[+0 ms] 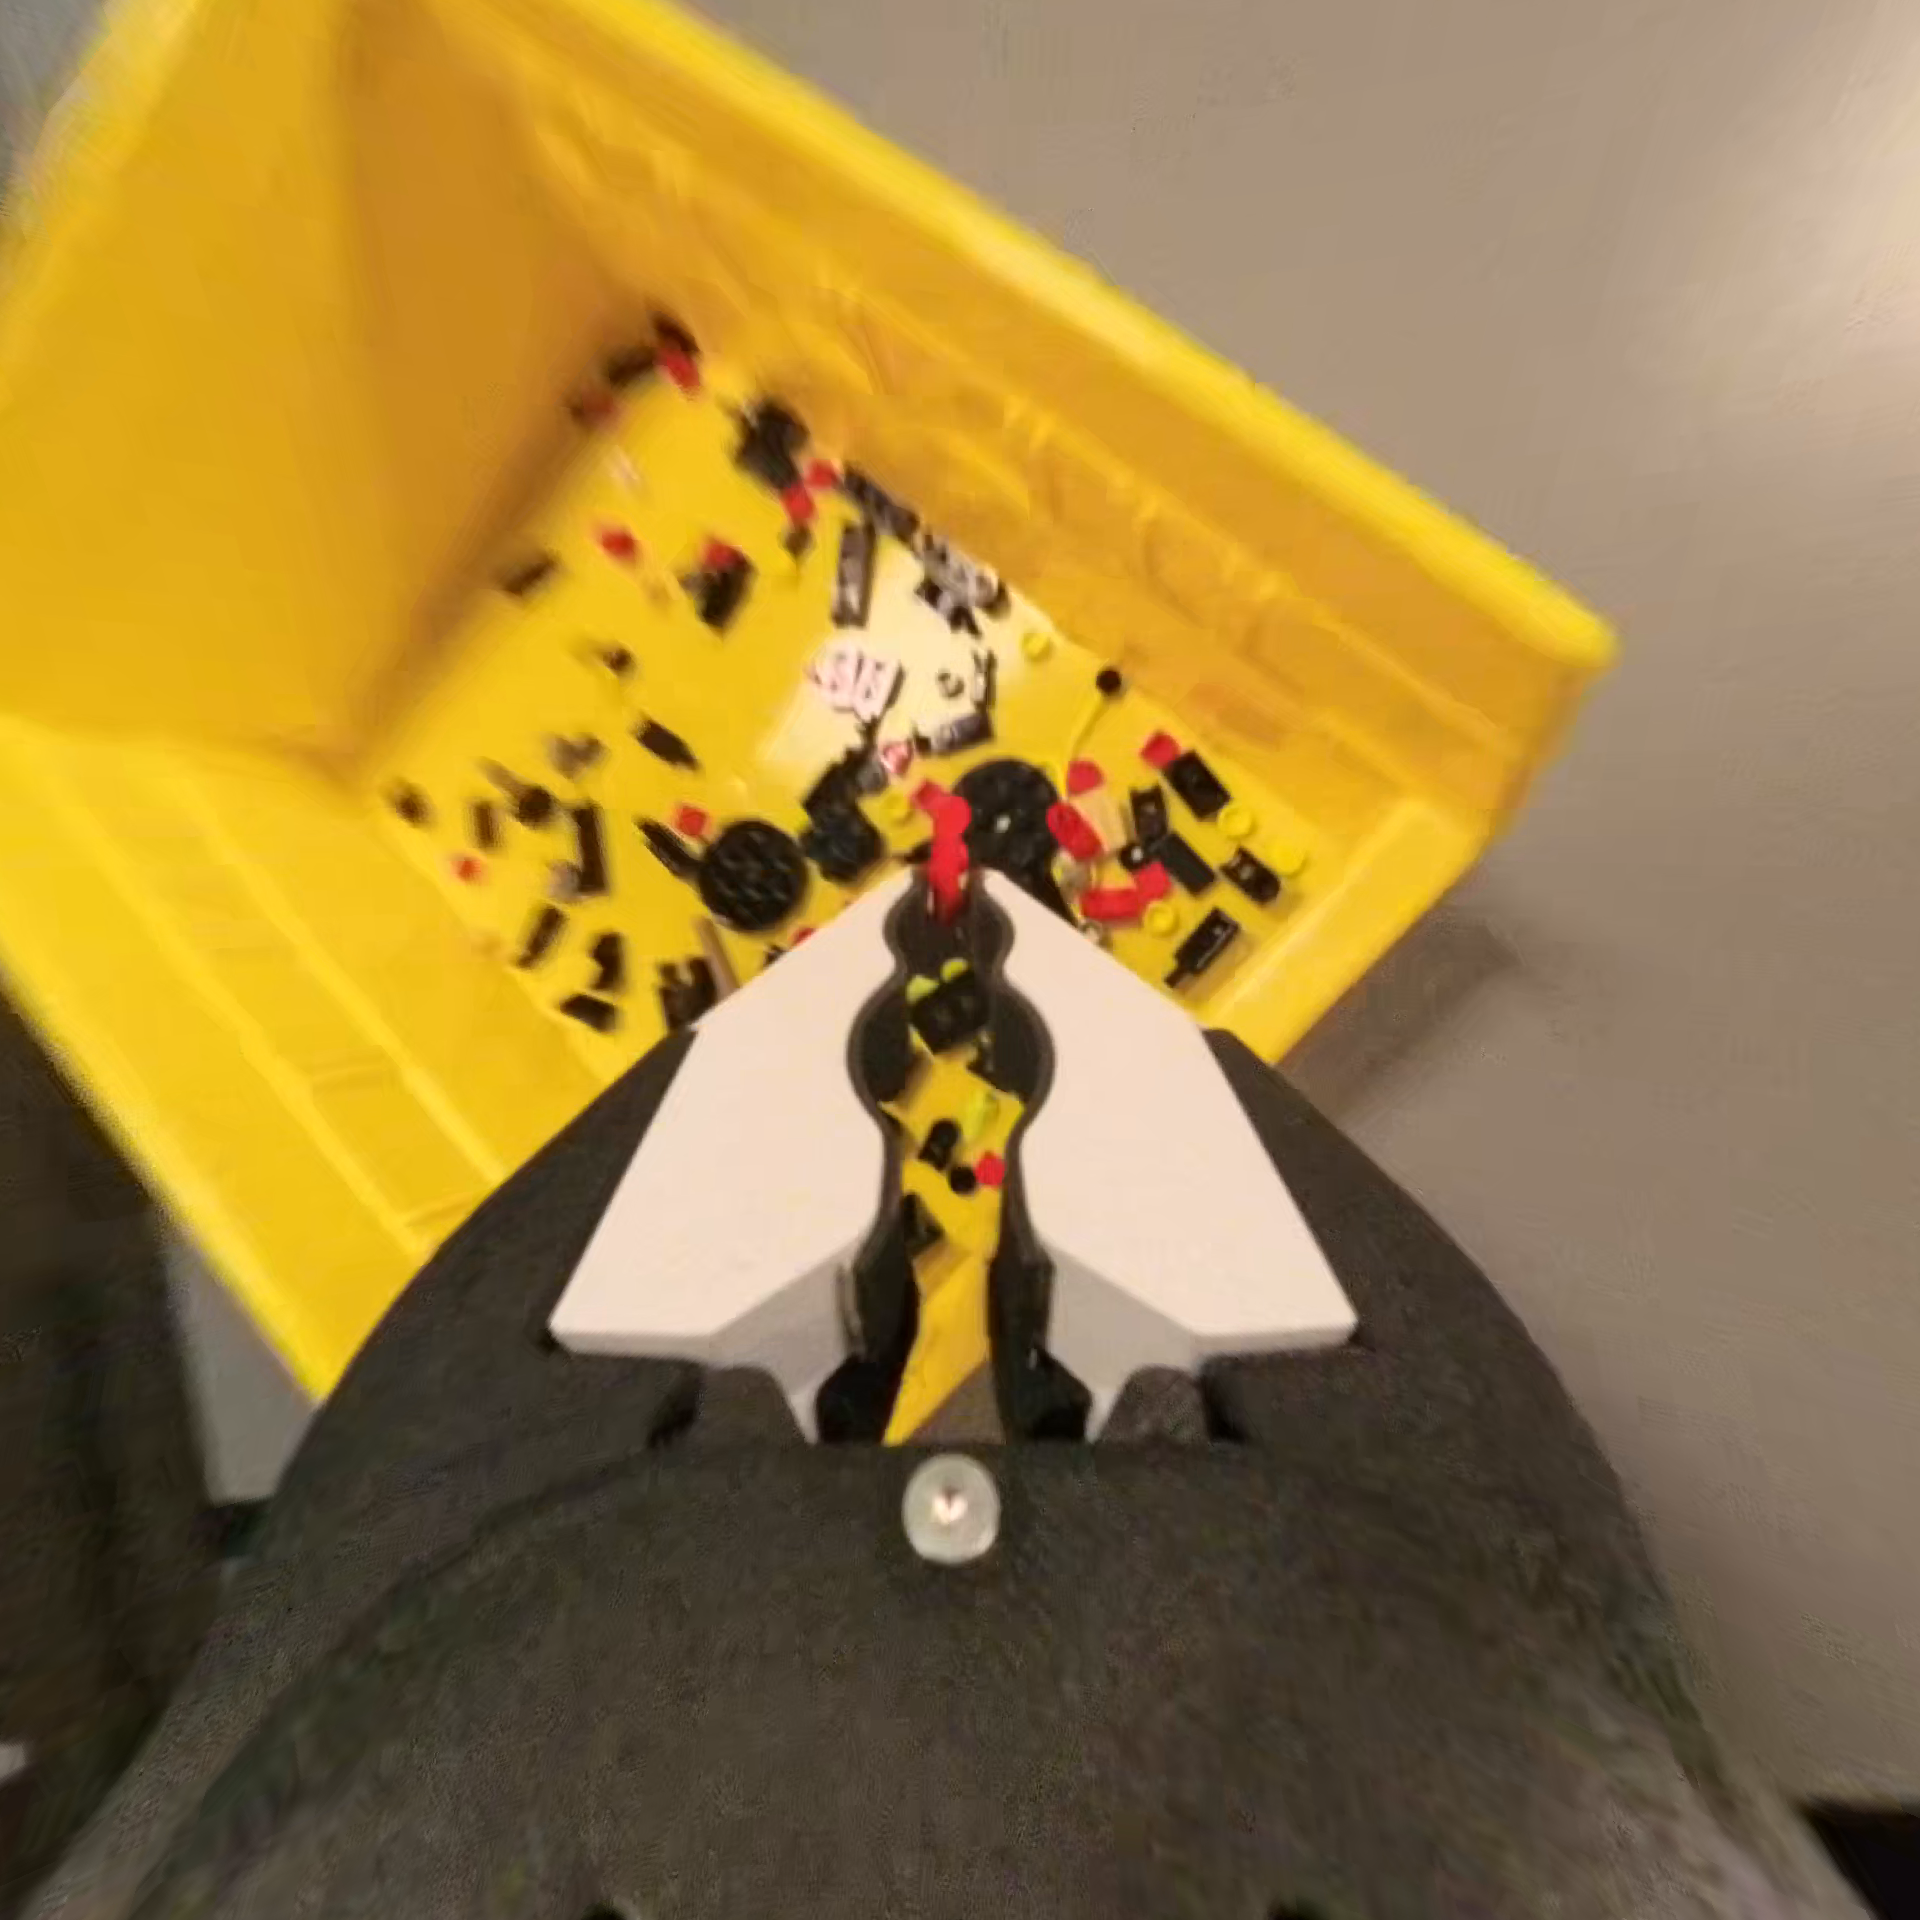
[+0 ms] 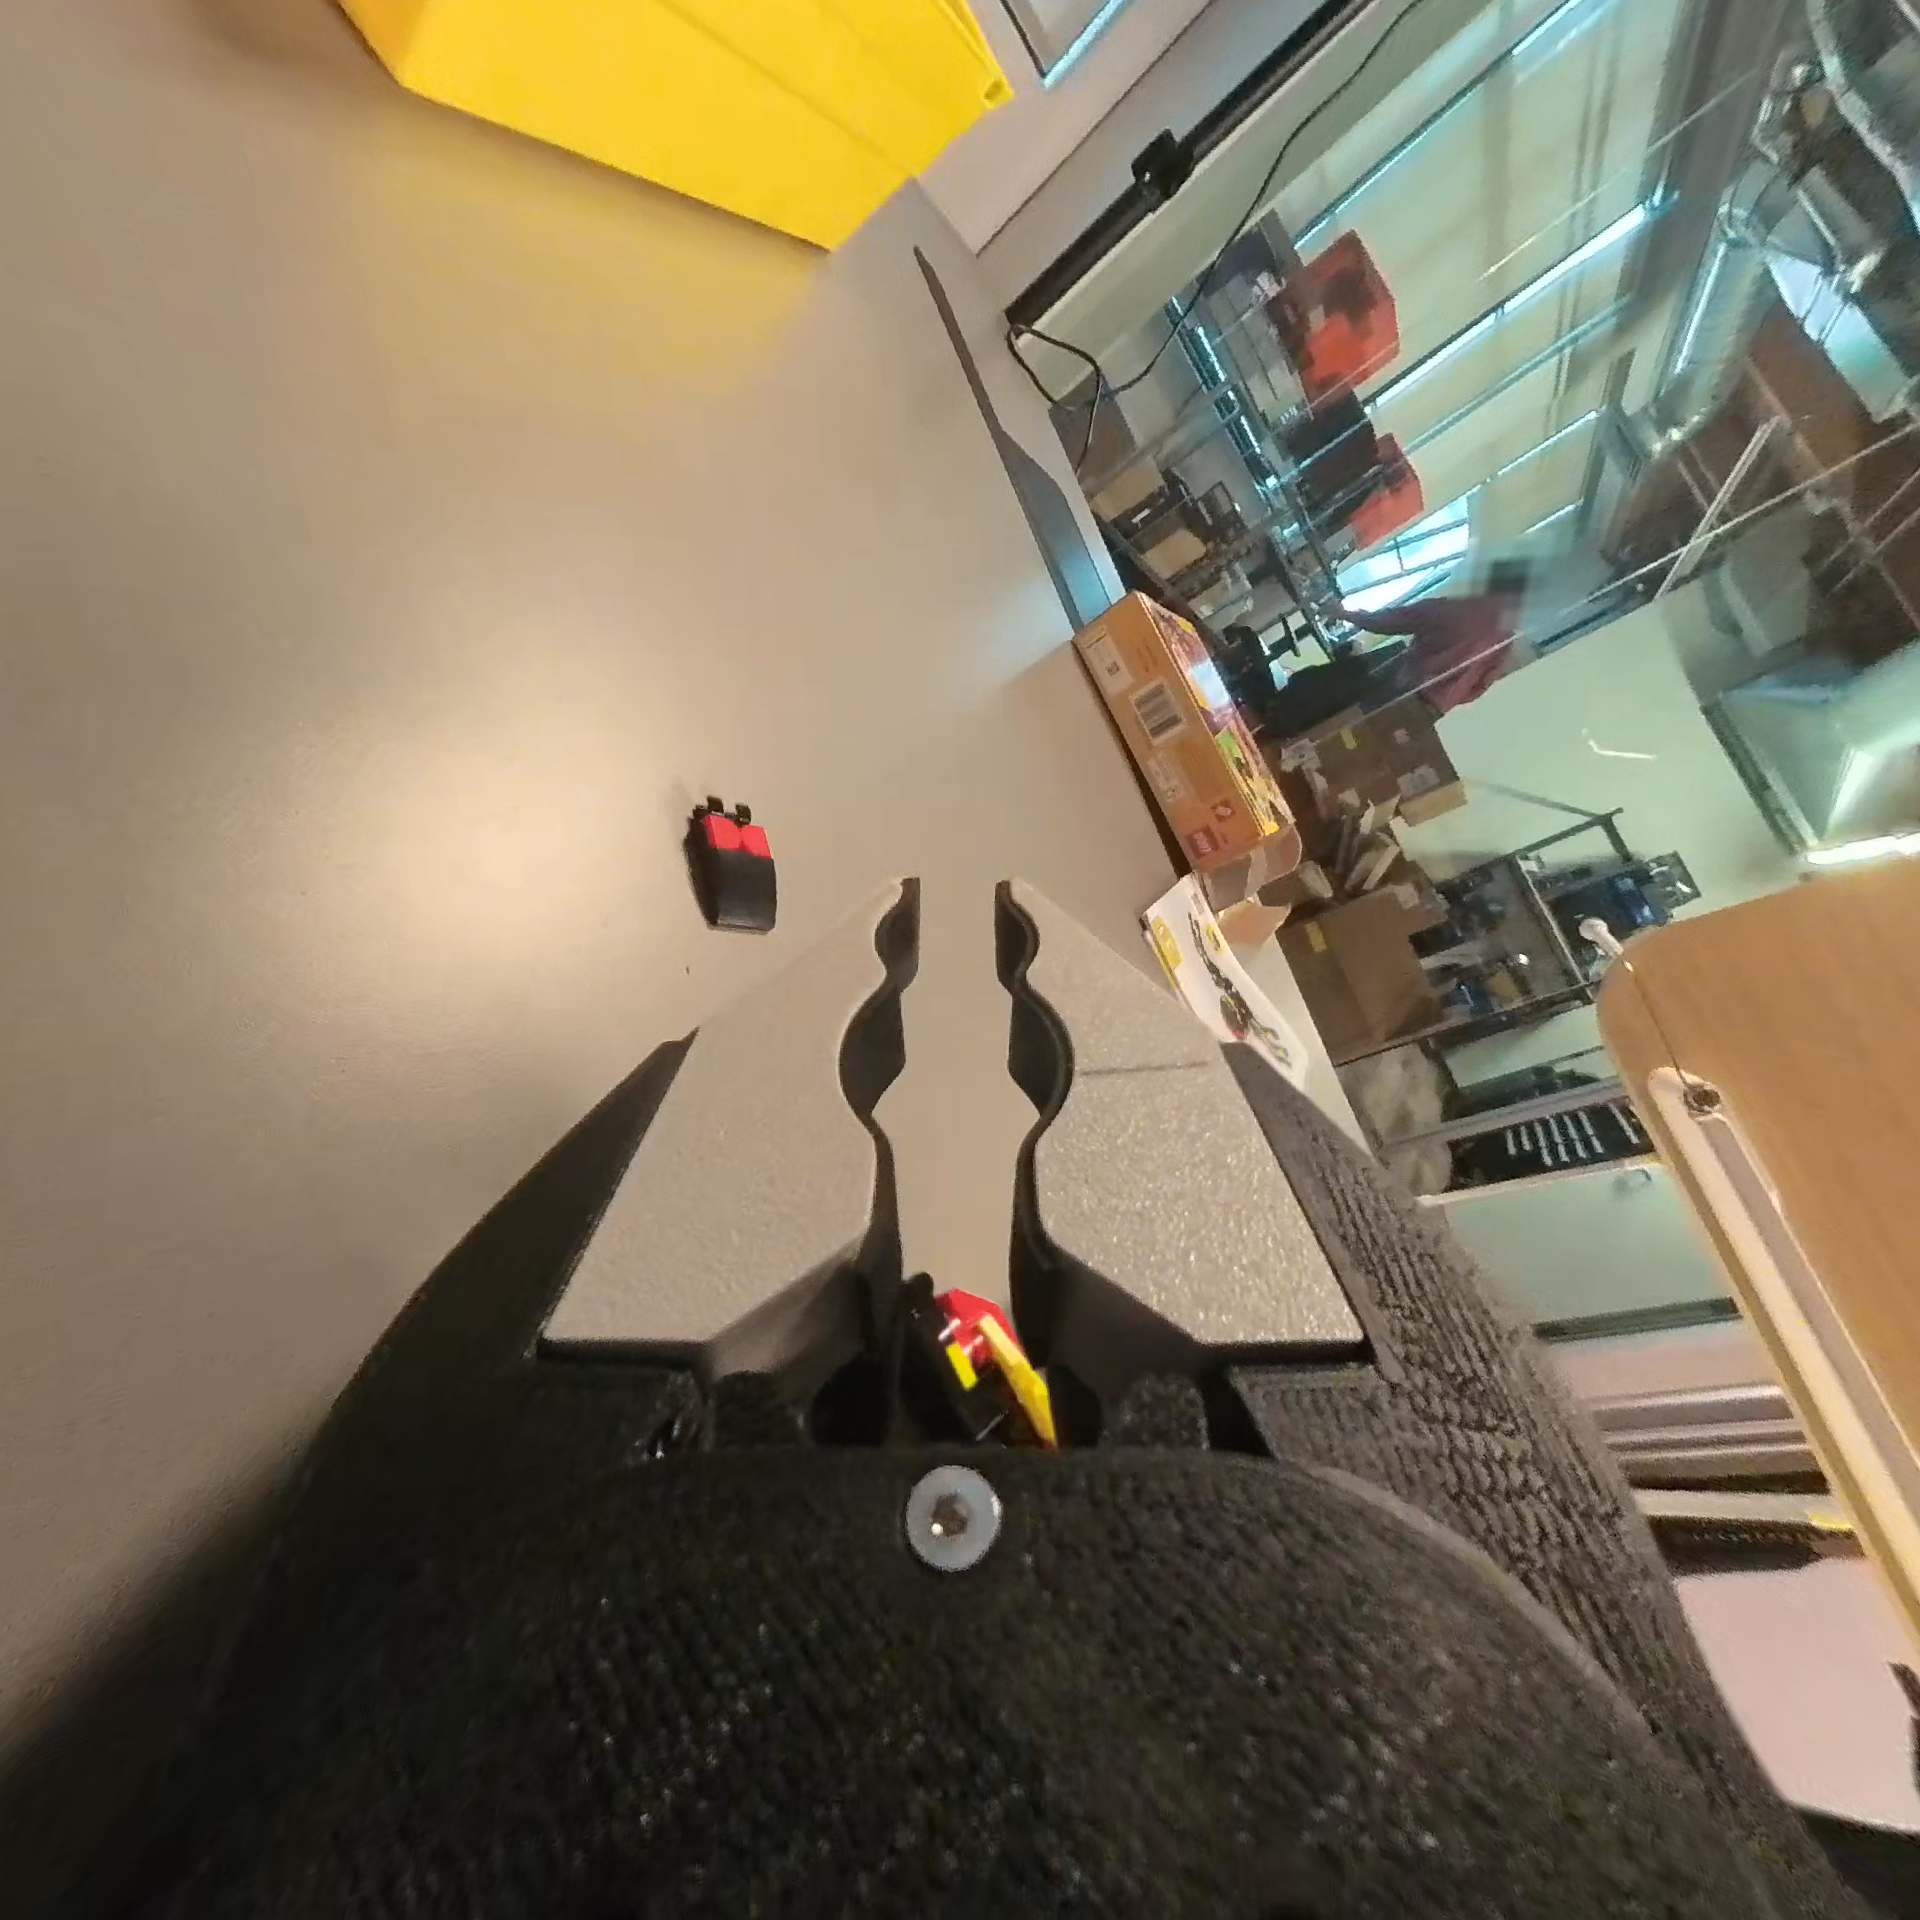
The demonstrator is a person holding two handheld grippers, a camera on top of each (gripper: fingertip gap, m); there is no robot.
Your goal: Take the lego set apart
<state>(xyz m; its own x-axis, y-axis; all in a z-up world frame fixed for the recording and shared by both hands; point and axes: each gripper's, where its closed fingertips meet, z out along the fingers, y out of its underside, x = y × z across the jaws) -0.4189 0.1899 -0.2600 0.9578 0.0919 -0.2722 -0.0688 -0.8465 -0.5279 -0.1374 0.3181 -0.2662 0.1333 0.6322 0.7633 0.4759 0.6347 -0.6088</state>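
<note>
In the left wrist view my left gripper (image 1: pixel 943 883) hangs over a yellow bin (image 1: pixel 260 416) and is shut on a small red lego piece (image 1: pixel 945 842) at its fingertips. Many loose black, red and yellow lego pieces (image 1: pixel 748 873) lie on the bin floor. The picture is blurred by motion. In the right wrist view my right gripper (image 2: pixel 958 904) is over the table, its tips a little apart. A small black, red and yellow lego assembly (image 2: pixel 966 1361) is wedged deep between the finger bases. A black and red lego chunk (image 2: pixel 732 868) lies on the table left of the tips.
The grey table (image 2: pixel 416 520) carries the yellow bin (image 2: pixel 675 104) at its far end. A cardboard lego box (image 2: pixel 1174 738) and an instruction booklet (image 2: pixel 1226 977) stand near the right edge. A wooden panel (image 2: pixel 1787 1091) is further right. A person (image 2: pixel 1444 634) is behind the glass wall. Across from one pair of fingers to the other is roughly 30 centimeters.
</note>
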